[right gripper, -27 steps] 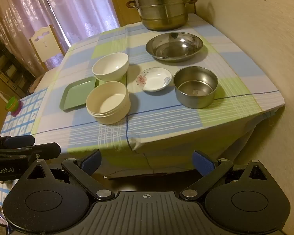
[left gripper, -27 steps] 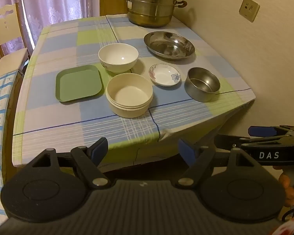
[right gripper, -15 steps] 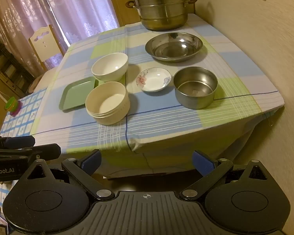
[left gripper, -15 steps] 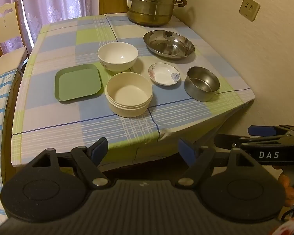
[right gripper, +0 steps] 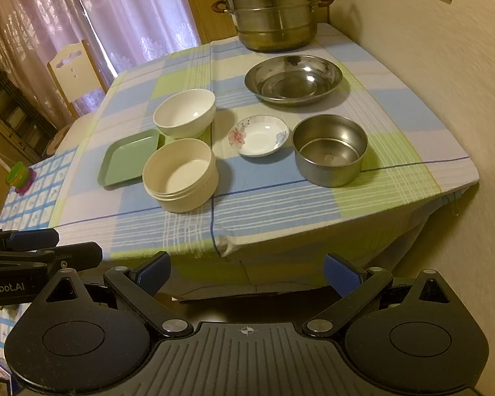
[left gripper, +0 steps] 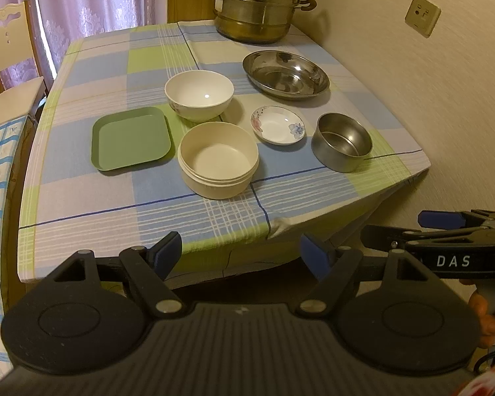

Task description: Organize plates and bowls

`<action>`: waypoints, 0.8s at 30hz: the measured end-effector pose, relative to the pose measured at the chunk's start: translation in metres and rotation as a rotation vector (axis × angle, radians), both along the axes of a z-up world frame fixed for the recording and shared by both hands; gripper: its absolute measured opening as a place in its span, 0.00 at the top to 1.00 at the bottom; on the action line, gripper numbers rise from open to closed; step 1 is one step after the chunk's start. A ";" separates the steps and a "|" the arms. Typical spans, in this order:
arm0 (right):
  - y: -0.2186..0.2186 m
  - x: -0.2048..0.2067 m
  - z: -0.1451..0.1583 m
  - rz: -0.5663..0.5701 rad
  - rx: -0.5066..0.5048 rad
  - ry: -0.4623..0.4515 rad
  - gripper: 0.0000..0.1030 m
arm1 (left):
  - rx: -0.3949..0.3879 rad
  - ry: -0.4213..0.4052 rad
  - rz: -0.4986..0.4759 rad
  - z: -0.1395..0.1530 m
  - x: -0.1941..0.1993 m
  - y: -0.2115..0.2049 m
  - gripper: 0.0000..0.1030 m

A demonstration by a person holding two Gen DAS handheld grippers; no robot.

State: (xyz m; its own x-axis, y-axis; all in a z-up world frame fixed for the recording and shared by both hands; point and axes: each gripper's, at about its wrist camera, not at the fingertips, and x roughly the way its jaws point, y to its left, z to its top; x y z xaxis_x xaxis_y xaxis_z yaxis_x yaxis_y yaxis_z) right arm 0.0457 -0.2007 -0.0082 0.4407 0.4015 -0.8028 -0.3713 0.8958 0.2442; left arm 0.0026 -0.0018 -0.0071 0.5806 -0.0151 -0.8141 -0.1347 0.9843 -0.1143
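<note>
We hover short of the table, left gripper (left gripper: 241, 252) and right gripper (right gripper: 247, 272) spread wide, empty. Nothing is stacked yet; next, we judge, comes reaching the cream bowl (left gripper: 218, 160) mid-frame.

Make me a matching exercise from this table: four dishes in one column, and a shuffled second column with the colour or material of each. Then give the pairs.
Things:
1. square plate
2. wide shallow dish
3. small saucer
4. straight-walled tub

Looks:
A. white with flower prints
B. plain cream
C. green
D. bare shiny steel

Pairs: 1-C, 2-D, 3-A, 4-B
</note>
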 end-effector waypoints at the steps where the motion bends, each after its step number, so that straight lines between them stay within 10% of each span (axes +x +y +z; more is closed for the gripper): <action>1: -0.003 0.001 -0.002 0.001 0.000 -0.001 0.04 | 0.000 0.000 0.001 -0.001 0.000 0.000 0.25; 24: -0.002 0.005 -0.001 0.003 -0.007 -0.002 0.04 | -0.006 0.002 -0.002 -0.001 0.002 0.002 0.26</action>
